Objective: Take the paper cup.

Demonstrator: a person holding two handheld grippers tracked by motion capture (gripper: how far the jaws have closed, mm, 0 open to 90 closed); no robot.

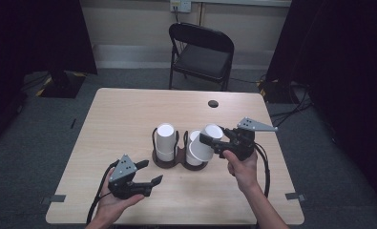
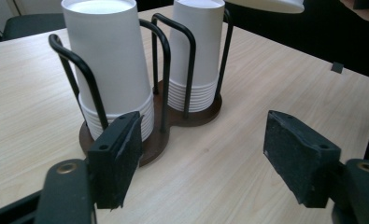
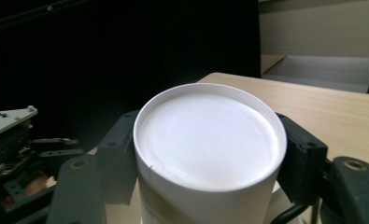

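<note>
While right tongs (image 1: 209, 138) pinch a white cup (image 1: 206, 141) above the holder (image 1: 179, 161), left tongs (image 1: 150, 172) spread, nearby.

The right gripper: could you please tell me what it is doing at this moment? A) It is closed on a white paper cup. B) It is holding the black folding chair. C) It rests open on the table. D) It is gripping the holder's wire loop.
A: the right gripper has a jaw pressed on each side of the white cup, above the cup holder.
</note>
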